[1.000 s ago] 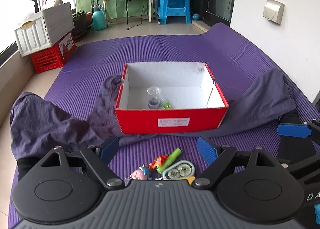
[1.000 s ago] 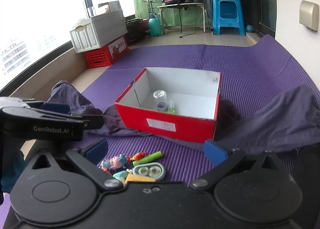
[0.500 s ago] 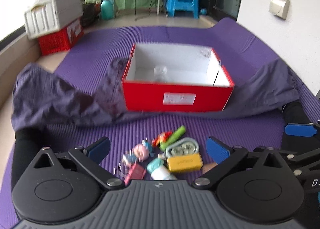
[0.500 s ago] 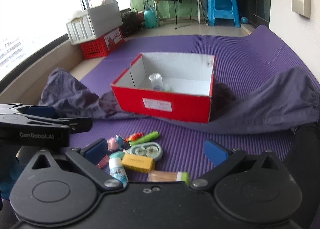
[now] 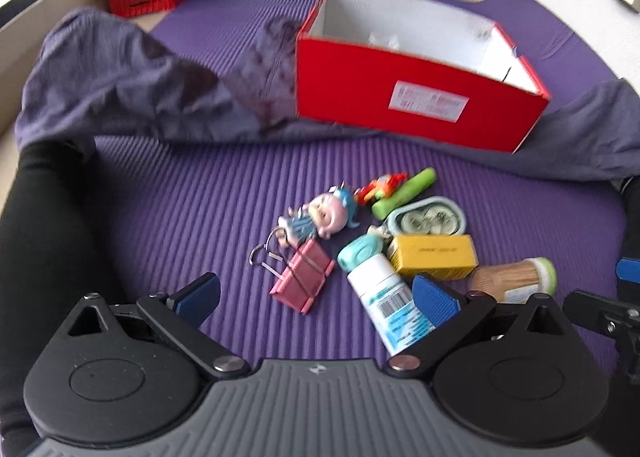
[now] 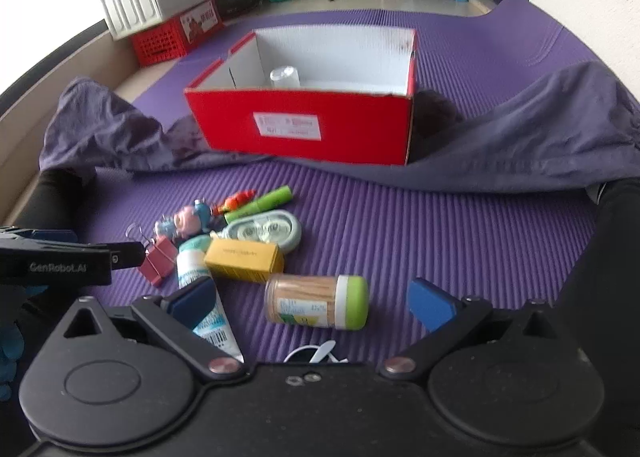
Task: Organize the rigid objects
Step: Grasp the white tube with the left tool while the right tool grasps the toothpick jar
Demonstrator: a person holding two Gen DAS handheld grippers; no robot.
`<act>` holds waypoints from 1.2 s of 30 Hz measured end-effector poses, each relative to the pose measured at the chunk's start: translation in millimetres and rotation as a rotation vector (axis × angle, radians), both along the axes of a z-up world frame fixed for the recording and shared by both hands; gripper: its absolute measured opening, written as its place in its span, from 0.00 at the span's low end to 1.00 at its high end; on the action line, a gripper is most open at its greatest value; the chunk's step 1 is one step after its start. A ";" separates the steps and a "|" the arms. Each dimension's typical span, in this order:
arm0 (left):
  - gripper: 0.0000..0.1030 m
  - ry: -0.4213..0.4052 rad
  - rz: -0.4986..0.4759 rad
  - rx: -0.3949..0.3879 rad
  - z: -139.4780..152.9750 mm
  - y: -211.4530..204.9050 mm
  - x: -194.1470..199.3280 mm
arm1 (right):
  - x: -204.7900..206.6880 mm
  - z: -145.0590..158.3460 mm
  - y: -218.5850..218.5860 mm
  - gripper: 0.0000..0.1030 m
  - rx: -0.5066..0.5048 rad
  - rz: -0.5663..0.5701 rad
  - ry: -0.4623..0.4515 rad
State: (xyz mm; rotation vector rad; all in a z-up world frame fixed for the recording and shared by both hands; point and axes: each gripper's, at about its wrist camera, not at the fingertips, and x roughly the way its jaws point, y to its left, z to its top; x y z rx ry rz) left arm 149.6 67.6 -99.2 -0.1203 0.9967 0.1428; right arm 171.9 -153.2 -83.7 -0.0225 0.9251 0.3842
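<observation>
A purple mat covers the floor, with a grey cloth lying rumpled across it and passing under a red box. The box is open at the top, white inside, and holds a clear jar near its back wall; what else lies in it is hidden by the front wall. In front of the box, a cluster of small things lies on the mat, near both grippers. The left gripper hangs low over the cluster with its jaws spread wide and nothing between them; the pink clip lies just ahead of the gap, and a white tube runs under its right finger. The right gripper is also spread wide and holds nothing, with a toothpick jar on its side between the 2 fingertips, though whether either touches it is unclear. Beyond these lie a yellow carton, a correction tape, a green marker, a doll, and a small orange toy, all packed close together.
</observation>
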 end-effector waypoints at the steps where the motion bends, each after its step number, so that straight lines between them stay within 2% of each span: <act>1: 1.00 0.015 -0.004 -0.002 -5.1 0.0 1.6 | 0.6 -3.9 1.2 0.99 -0.006 0.004 0.008; 5: 1.00 0.061 -0.021 -0.046 -20.4 -5.1 4.3 | 5.8 -15.9 4.3 0.98 -0.028 0.012 0.030; 9: 1.00 0.094 -0.035 -0.046 -31.8 -17.8 7.9 | 16.3 -27.9 4.8 0.97 -0.046 0.004 0.052; 20: 1.00 0.164 0.033 -0.077 -56.6 -24.7 27.4 | 26.1 -53.4 19.2 0.94 -0.091 0.027 0.086; 26: 0.99 0.163 0.070 -0.109 -62.2 -23.3 32.2 | 33.8 -59.4 18.4 0.93 -0.089 -0.003 0.098; 28: 0.97 0.159 0.074 -0.129 -62.4 -21.4 30.7 | 35.9 -60.3 17.8 0.93 -0.078 -0.008 0.103; 32: 0.84 0.137 0.066 -0.149 -58.2 -20.4 26.4 | 38.2 -61.4 16.9 0.91 -0.053 -0.013 0.114; 34: 0.71 0.128 0.060 -0.171 -55.8 -19.9 25.6 | 38.9 -61.9 17.2 0.88 -0.029 -0.009 0.131; 36: 0.45 0.115 0.034 -0.194 -52.6 -22.5 24.6 | 38.3 -62.2 18.2 0.88 -0.021 -0.009 0.134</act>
